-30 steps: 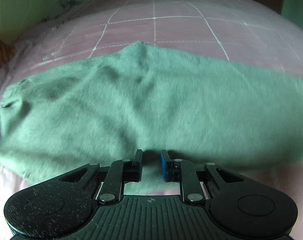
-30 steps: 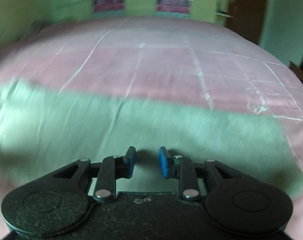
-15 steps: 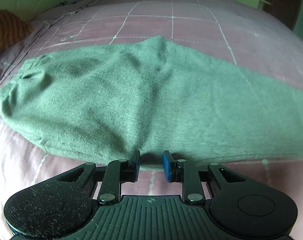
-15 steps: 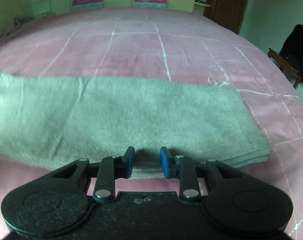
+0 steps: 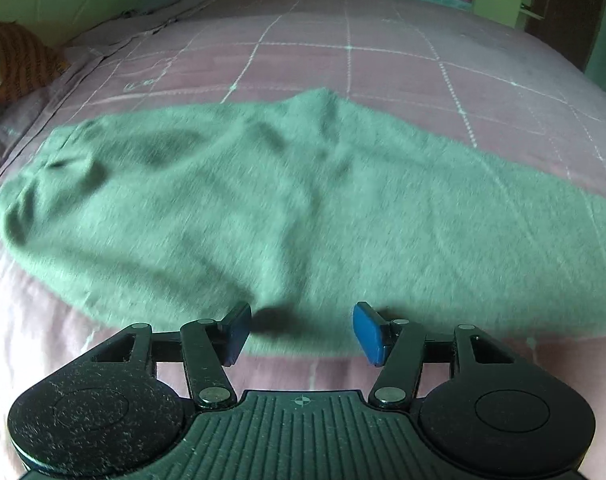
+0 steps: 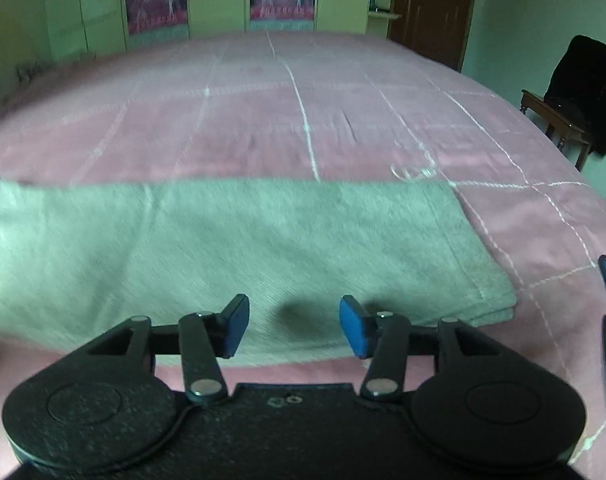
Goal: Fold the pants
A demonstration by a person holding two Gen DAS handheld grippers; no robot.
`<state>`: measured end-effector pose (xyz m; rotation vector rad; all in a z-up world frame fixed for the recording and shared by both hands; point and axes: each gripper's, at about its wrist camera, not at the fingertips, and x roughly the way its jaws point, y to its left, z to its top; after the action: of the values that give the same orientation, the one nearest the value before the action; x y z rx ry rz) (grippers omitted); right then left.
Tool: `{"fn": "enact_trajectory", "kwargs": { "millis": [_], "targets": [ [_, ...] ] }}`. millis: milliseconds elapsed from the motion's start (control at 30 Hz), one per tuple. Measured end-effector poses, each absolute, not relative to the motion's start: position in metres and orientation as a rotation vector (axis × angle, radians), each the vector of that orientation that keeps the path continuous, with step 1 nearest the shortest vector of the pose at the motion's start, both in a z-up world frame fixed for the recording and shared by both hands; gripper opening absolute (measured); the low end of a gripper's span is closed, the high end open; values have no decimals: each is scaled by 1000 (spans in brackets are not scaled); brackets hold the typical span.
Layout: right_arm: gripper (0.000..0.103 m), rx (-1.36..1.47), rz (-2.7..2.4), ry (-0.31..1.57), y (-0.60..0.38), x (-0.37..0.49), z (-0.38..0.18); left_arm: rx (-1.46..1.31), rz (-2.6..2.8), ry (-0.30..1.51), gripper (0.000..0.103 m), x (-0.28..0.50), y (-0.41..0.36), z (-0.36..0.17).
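1. The left gripper (image 5: 301, 330) has just been opening — half a second ago its blue pads stood close together right at the near hem of the pants (image 5: 287, 216), and now they stand moderately wide with nothing between them. The cloth lies under and just beyond the fingertips, not in them.

2. The right gripper (image 6: 293, 326) has done the same: its jaws have just been opening and now stand about half spread, empty, over the near edge of the pants (image 6: 239, 248). Neither pad presses on the fabric.

3. The pants lie flat on the bed (image 6: 303, 120), stretched along its near edge. In the left view the waist end bulges toward the left edge of the bed, with a raised wrinkle near the middle. In the right view the leg end lies square and shows layered edges at its right corner — the legs appear already laid one on the other.

4. Both views now show more of the garment than a second ago, so both hands have drawn back a little toward the near edge.

5. My reading: this is a release after a lengthwise fold was set down. What remains is likely a crosswise fold, bringing the leg end to the waist, and the wrinkle near the waist may want smoothing first.
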<state>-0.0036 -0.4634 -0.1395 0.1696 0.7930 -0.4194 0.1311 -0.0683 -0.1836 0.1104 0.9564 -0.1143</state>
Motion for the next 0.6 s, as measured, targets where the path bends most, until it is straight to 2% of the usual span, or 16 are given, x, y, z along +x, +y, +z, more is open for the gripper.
{"fn": "enact_trajectory", "kwargs": {
  "millis": [167,433,600],
  "targets": [
    [48,167,-325,747,-426,16,-129,82,-84,947,57,169,-67,-181],
    [35,102,-134,786,-329,113,-137,87,-109,912,57,228,-73,-178],
    [34,54,-48,802,-267,185,-145,198,-9,933,57,261,-46,-209]
  ]
}}
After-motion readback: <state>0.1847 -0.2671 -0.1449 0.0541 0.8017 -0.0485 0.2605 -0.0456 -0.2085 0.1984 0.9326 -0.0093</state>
